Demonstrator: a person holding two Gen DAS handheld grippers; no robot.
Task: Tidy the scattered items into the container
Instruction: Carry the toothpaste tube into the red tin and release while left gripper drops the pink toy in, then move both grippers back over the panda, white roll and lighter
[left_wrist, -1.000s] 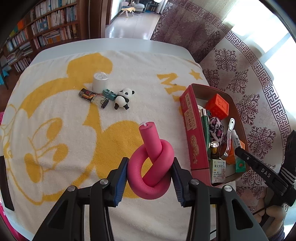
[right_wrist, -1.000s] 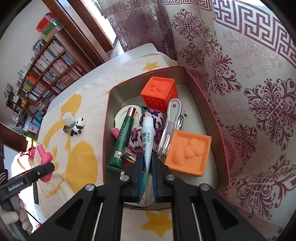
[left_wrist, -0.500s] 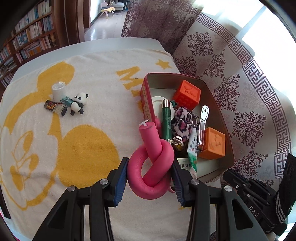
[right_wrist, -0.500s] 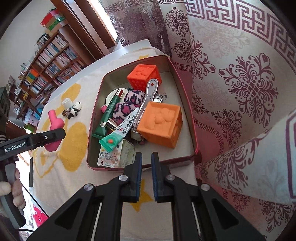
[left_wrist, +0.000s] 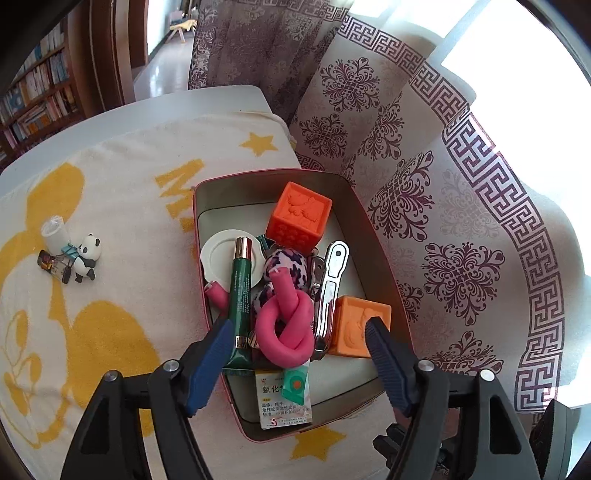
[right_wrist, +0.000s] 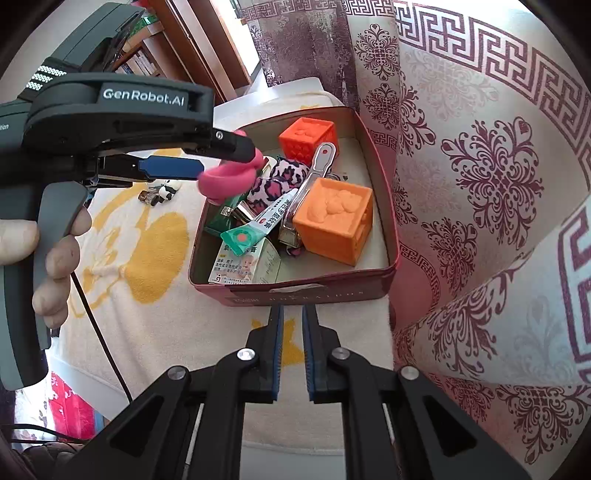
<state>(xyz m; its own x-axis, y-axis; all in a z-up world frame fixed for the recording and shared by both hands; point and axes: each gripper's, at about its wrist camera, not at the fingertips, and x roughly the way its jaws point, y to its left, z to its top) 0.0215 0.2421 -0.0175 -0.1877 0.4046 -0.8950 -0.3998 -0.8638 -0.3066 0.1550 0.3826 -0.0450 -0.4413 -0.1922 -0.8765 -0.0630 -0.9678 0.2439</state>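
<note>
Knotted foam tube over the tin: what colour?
Pink. The knotted foam tube shows best in the left wrist view, between the opening left gripper pads, above the tin.

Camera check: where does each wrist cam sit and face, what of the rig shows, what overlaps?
Left wrist: above the red tin box, looking down; own left gripper opening around the pink knotted foam roller.
Right wrist: near the tin's end, looking along it; own right gripper shut, plus a hand.
Shared: tin, roller, light orange cube.
</note>
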